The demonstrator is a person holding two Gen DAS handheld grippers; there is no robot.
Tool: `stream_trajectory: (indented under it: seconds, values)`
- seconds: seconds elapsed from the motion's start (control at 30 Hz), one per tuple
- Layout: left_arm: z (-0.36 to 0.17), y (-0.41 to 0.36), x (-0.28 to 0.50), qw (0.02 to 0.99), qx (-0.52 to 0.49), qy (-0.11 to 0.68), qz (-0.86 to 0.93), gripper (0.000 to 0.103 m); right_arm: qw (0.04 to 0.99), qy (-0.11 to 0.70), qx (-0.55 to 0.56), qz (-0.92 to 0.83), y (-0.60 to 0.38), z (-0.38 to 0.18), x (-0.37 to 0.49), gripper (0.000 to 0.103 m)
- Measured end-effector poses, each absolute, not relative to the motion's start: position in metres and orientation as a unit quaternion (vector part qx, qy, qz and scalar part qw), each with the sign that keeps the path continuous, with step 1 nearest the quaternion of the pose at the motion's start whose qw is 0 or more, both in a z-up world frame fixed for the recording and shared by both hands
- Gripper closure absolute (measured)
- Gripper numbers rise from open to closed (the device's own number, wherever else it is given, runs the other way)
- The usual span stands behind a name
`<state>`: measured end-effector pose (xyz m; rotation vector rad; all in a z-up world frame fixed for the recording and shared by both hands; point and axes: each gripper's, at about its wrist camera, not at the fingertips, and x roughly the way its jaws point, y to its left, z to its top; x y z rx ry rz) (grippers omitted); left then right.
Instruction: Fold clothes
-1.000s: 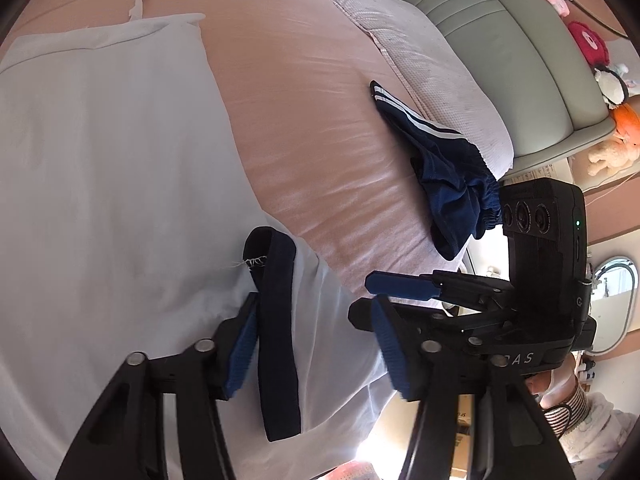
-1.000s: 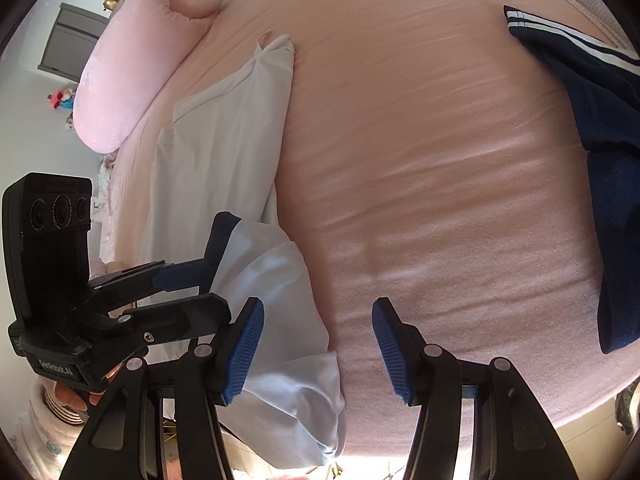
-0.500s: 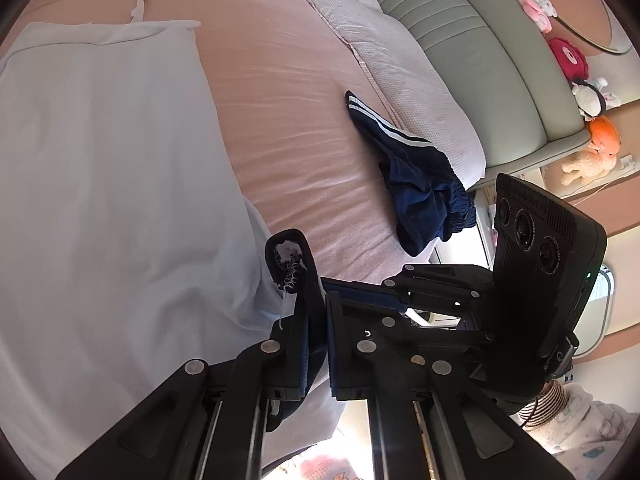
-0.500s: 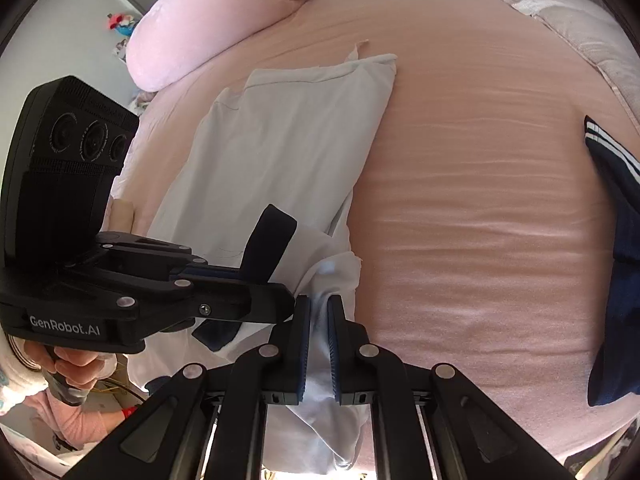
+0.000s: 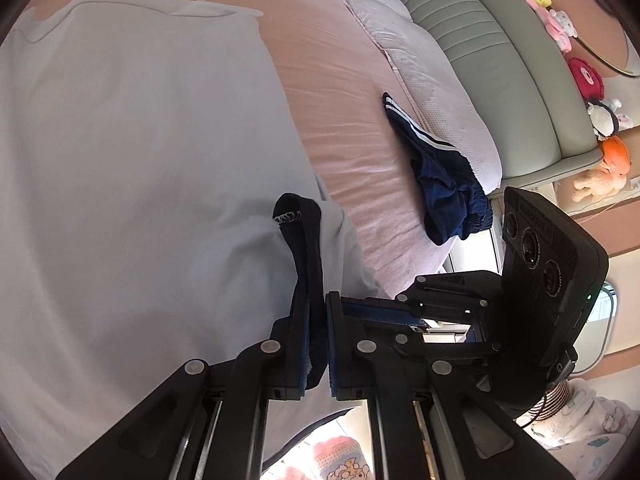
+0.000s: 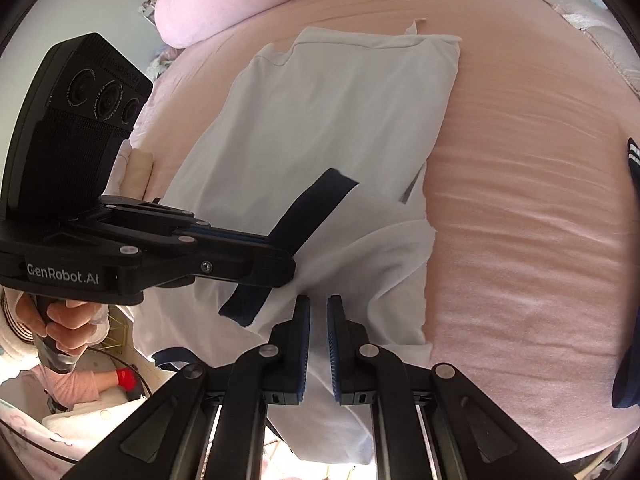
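A white shirt (image 5: 132, 152) (image 6: 340, 112) with navy cuffs lies spread on the pink bed. My left gripper (image 5: 318, 320) is shut on the navy cuff (image 5: 306, 248) of a sleeve, which stands up from the pads. In the right wrist view that same left gripper (image 6: 280, 258) pinches the navy cuff (image 6: 316, 204) from the left side. My right gripper (image 6: 319, 320) is shut on a bunched fold of the shirt's white cloth (image 6: 384, 264) near the bed's front edge. Both grips lift the cloth slightly off the shirt body.
Navy shorts (image 5: 444, 188) with white stripes lie crumpled at the bed's right edge, also the navy shorts (image 6: 630, 264) at the frame's right side. A pink pillow (image 6: 240, 4) sits at the far end. A green headboard (image 5: 512, 64) with plush toys runs along the right.
Both grippers went from open to shut, the left on the navy cuff, the right on the white cloth. Both then carried the sleeve over the shirt toward its middle.
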<state>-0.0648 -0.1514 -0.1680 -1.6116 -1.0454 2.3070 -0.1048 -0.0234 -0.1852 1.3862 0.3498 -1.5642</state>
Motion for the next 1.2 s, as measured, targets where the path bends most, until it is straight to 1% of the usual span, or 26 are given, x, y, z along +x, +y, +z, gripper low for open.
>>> stream_trajectory:
  seconds: [0.13, 0.27, 0.33, 0.37, 0.4, 0.43, 0.47, 0.5, 0.6, 0.7, 0.73, 0.77, 0.8, 0.87, 0.93, 0.97, 1.0, 1.1, 1.2]
  values:
    - [-0.175, -0.156, -0.064, 0.069, -0.542, -0.353, 0.76, 0.097, 0.49, 0.166, 0.568, -0.64, -0.024, -0.194, -0.097, 0.095]
    - [-0.172, -0.162, -0.068, 0.054, -0.543, -0.351, 0.761, 0.096, 0.486, 0.147, 0.582, -0.635, -0.021, -0.198, -0.103, 0.095]
    - [-0.174, -0.167, -0.074, 0.05, -0.545, -0.367, 0.752, 0.093, 0.481, 0.146, 0.586, -0.636, -0.02, -0.2, -0.103, 0.095]
    - [-0.175, -0.17, -0.077, 0.048, -0.545, -0.377, 0.747, 0.087, 0.479, 0.148, 0.586, -0.636, -0.019, -0.201, -0.103, 0.095]
    - [-0.175, -0.172, -0.08, 0.045, -0.544, -0.382, 0.746, 0.074, 0.477, 0.149, 0.587, -0.637, -0.019, -0.202, -0.102, 0.095]
    - [-0.175, -0.173, -0.083, 0.042, -0.542, -0.385, 0.746, 0.058, 0.475, 0.151, 0.587, -0.638, -0.018, -0.203, -0.101, 0.095]
    - [-0.175, -0.173, -0.085, 0.041, -0.541, -0.386, 0.746, 0.051, 0.474, 0.151, 0.588, -0.638, -0.018, -0.204, -0.1, 0.095]
    - [-0.174, -0.173, -0.088, 0.042, -0.54, -0.386, 0.746, 0.047, 0.473, 0.152, 0.588, -0.638, -0.018, -0.205, -0.099, 0.095]
    - [-0.172, -0.17, -0.094, 0.056, -0.537, -0.386, 0.748, 0.047, 0.468, 0.148, 0.595, -0.636, -0.017, -0.207, -0.1, 0.095]
    - [-0.17, -0.16, -0.099, 0.061, -0.543, -0.351, 0.761, 0.047, 0.462, 0.151, 0.6, -0.635, -0.017, -0.208, -0.101, 0.095]
    - [-0.173, -0.155, -0.1, 0.057, -0.553, -0.331, 0.762, 0.057, 0.461, 0.154, 0.601, -0.634, -0.018, -0.207, -0.101, 0.095]
    - [-0.176, -0.15, -0.101, 0.052, -0.563, -0.311, 0.764, 0.069, 0.459, 0.158, 0.603, -0.633, -0.018, -0.207, -0.1, 0.095]
    - [-0.178, -0.145, -0.102, 0.048, -0.573, -0.29, 0.765, 0.084, 0.456, 0.162, 0.606, -0.632, -0.018, -0.205, -0.1, 0.095]
    - [-0.184, -0.14, -0.102, 0.045, -0.581, -0.274, 0.765, 0.084, 0.447, 0.172, 0.616, -0.625, -0.018, -0.199, -0.102, 0.093]
    - [-0.186, -0.14, -0.1, 0.047, -0.58, -0.273, 0.766, 0.084, 0.441, 0.175, 0.622, -0.623, -0.014, -0.189, -0.107, 0.082]
    - [-0.186, -0.142, -0.1, 0.048, -0.58, -0.275, 0.765, 0.084, 0.438, 0.176, 0.625, -0.622, -0.012, -0.185, -0.109, 0.067]
    - [-0.187, -0.143, -0.1, 0.048, -0.582, -0.279, 0.762, 0.084, 0.436, 0.177, 0.625, -0.623, -0.011, -0.179, -0.112, 0.057]
    - [-0.19, -0.147, -0.099, 0.046, -0.589, -0.289, 0.753, 0.084, 0.428, 0.185, 0.603, -0.647, -0.005, -0.16, -0.123, 0.054]
    - [-0.188, -0.143, -0.1, 0.049, -0.59, -0.27, 0.76, 0.084, 0.396, 0.202, 0.589, -0.675, -0.002, -0.158, -0.143, 0.051]
